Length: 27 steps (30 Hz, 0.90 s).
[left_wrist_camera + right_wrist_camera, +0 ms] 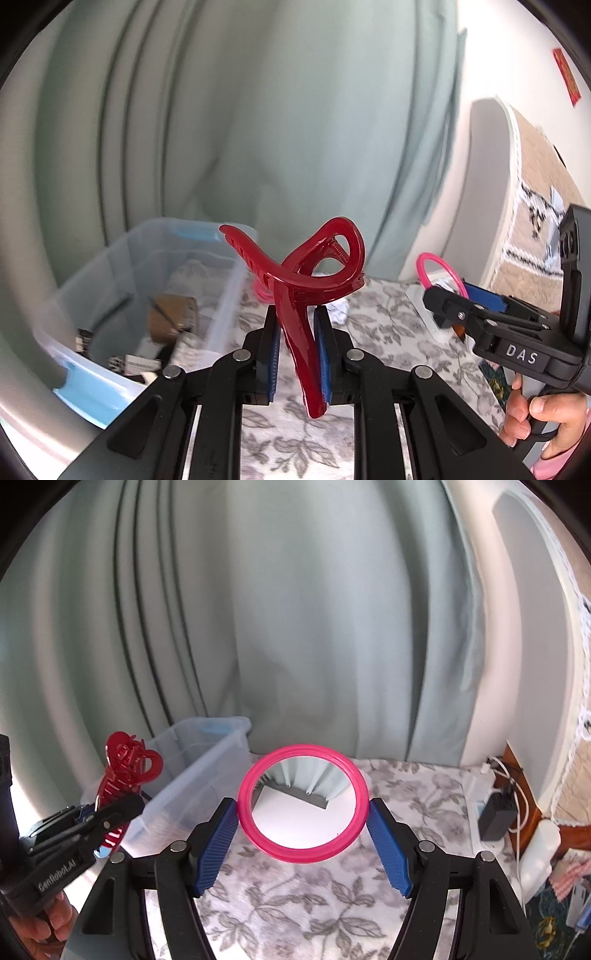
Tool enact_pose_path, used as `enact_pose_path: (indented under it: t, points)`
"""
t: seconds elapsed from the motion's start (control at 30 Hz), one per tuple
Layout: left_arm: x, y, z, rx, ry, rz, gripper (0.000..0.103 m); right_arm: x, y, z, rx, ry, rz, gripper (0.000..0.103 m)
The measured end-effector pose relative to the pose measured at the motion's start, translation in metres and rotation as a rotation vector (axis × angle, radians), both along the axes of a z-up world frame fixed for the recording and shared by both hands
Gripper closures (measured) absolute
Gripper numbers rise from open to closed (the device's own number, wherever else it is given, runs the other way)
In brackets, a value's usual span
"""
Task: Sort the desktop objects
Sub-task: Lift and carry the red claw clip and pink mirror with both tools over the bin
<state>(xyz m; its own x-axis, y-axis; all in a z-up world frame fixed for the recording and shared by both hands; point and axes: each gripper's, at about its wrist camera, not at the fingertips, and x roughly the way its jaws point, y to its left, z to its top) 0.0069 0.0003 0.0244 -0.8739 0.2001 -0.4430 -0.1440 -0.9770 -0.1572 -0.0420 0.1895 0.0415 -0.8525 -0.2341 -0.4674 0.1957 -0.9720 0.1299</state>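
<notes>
Two claws clamped | left claw [295,332]: red hair clip [299,291] | right claw [303,834]: pink mirror [303,805] | clear bin [122,295]: mixed small items

Open floral desk [295,904] stretch in front of both tools, passable. Clear bin [199,771] blocks the left side, walls up, clutter inside. Curtain [295,627] closes off the back. Right edge crowded: black adapter [496,818], white cables [517,794]. Left hand-held gripper [295,332] and right hand-held gripper [303,834] near each other, gap between.
</notes>
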Motion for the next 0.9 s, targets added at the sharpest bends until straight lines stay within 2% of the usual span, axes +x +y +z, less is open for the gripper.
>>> enact_pose_path:
  t: [0.27,0.43,0.9]
  points:
    - [0.005,-0.055,0.013,0.027,0.041,0.12,0.085,-0.009,-0.039,0.012,0.016,0.024,0.087,0.029]
    - [0.002,-0.084,0.009,0.031,0.026,0.179,0.085,-0.018,-0.07,0.012,0.037,0.019,0.153,0.029]
    - [-0.026,-0.118,-0.013,0.05,-0.063,0.191,0.085,-0.044,-0.151,-0.002,0.104,-0.023,0.325,0.029]
